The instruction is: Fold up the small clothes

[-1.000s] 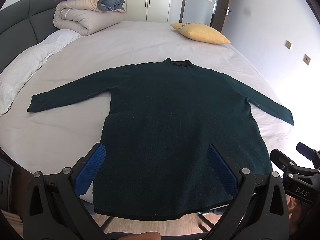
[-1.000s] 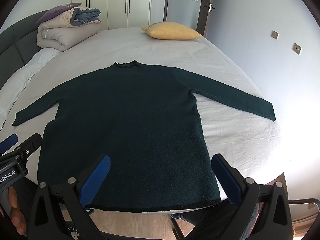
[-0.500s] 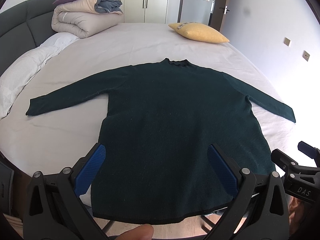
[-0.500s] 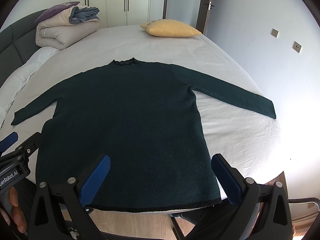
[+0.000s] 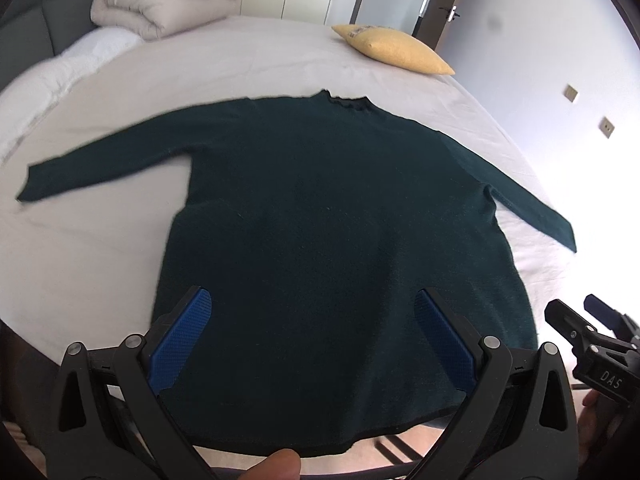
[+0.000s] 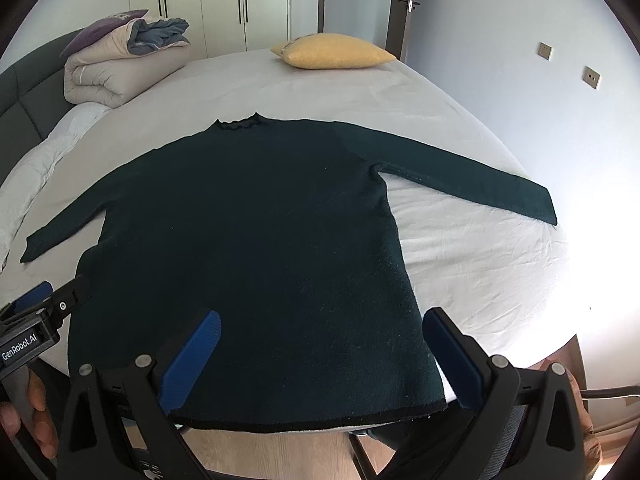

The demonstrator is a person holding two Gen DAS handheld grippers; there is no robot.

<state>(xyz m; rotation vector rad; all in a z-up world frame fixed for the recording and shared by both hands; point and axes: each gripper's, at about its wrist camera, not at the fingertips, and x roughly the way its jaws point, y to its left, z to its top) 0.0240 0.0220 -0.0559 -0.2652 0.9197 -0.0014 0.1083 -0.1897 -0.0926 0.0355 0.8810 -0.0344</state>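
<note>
Both sets of jaws are spread wide with nothing between them: the left gripper (image 5: 312,332) and the right gripper (image 6: 324,344) both hang over the near hem end of the sweater, blue pads apart, not touching the fabric as far as I can see.

The dark green sweater (image 6: 248,240) lies flat and face-up on the bed (image 6: 460,264), neck pointing away toward the far side, both sleeves stretched out to the sides at a slight downward angle. The hem (image 6: 312,420) sits right at the near edge of the mattress, maybe hanging over it a touch. Nothing is folded yet, it's fully spread out.

In the left wrist view the right gripper pokes in at the lower right edge, and in the right wrist view the left one shows at the lower left with a hand (image 6: 36,412) wrapped round its grip.

Further out: a yellow pillow (image 6: 334,51) at the far end of the bed, a rolled-up beige duvet (image 6: 120,72) with some grey-blue cloth on top near the dark headboard (image 6: 16,96), white wardrobe doors (image 6: 224,4) behind, and a couple of wall sockets (image 6: 591,77) on the right wall.
</note>
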